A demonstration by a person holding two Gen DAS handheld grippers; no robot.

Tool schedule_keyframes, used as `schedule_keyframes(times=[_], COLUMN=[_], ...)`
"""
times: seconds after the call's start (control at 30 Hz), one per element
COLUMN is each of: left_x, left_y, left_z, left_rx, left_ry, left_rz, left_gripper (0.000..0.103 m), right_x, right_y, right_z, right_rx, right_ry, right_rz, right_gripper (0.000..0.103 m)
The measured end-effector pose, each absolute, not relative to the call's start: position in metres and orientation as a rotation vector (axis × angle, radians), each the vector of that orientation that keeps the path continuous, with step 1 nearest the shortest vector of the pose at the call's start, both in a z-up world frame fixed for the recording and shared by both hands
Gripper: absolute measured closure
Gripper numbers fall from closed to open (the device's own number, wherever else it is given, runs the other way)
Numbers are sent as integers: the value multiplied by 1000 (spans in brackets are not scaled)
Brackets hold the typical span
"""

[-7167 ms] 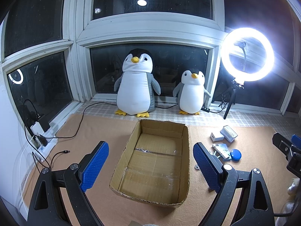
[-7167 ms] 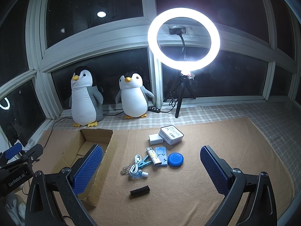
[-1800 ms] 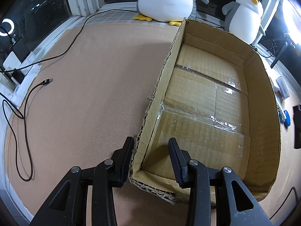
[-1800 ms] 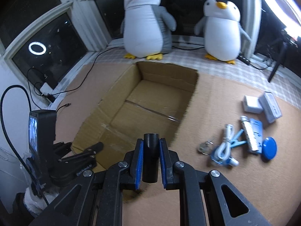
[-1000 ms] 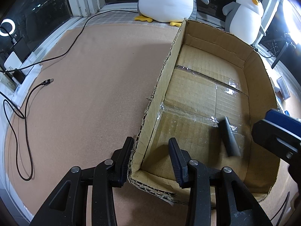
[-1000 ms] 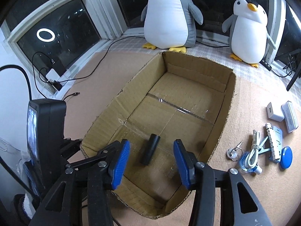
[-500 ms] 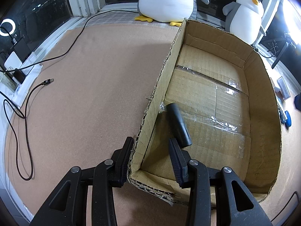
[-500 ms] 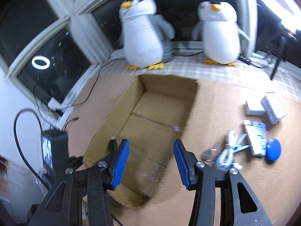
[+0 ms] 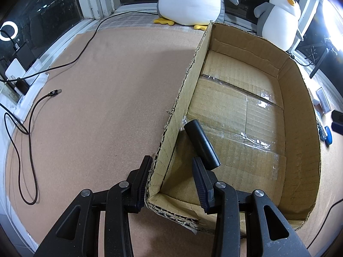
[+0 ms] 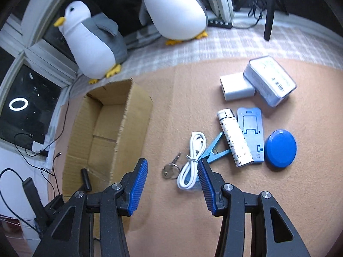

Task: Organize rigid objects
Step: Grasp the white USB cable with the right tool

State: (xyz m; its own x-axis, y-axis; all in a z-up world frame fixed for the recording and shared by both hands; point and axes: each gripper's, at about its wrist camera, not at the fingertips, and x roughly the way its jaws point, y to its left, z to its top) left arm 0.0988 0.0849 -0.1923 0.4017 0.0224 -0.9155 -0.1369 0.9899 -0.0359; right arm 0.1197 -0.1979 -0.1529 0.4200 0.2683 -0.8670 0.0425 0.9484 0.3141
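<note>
My left gripper [image 9: 171, 171] is clamped on the near corner wall of the corrugated cardboard box [image 9: 300, 98], ragged-edged and taped along its floor. A smooth black cylinder [image 9: 201, 144] lies inside, against the wall near my pads. My right gripper [image 10: 170, 182] hangs empty, ribbed blue pads apart, above a key ring [image 10: 170, 170] and a coiled white cable [image 10: 191, 162]. Beside them lie a blue clip [image 10: 216, 150], a patterned white lighter [image 10: 234, 138], a blue plastic stand [image 10: 250, 133], a round blue disc [image 10: 280, 147] and two white boxes [image 10: 235, 86], all on a tan felt-like mat [image 10: 278, 203]. Plush penguins [image 10: 94, 40] sit by dark windows.
</note>
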Motion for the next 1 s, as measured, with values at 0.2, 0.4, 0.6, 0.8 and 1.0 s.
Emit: schedule_keyframes(times=[0.2, 0.4, 0.6, 0.8, 1.0], left_x=[99, 98, 97, 97, 98], left_y=[84, 83, 82, 82, 82], left_z=[-192, -192, -192, -192, -192], left_rx=[-115, -120, -125, -124, -125], left_ry=[1153, 1152, 1151, 1151, 1151], left_rz=[101, 101, 101, 101, 100], left_gripper=[62, 62, 62, 62, 61], right_x=[130, 140, 145, 144, 135], right_y=[-196, -186, -176, -179, -187], right_z=[-170, -178, -182, -179, -178], right_rx=[255, 138, 9, -8, 24], right_ry=[1185, 1208, 1218, 1229, 1230], right_rz=[98, 47, 12, 22, 46], right_gripper=[62, 66, 74, 86, 89])
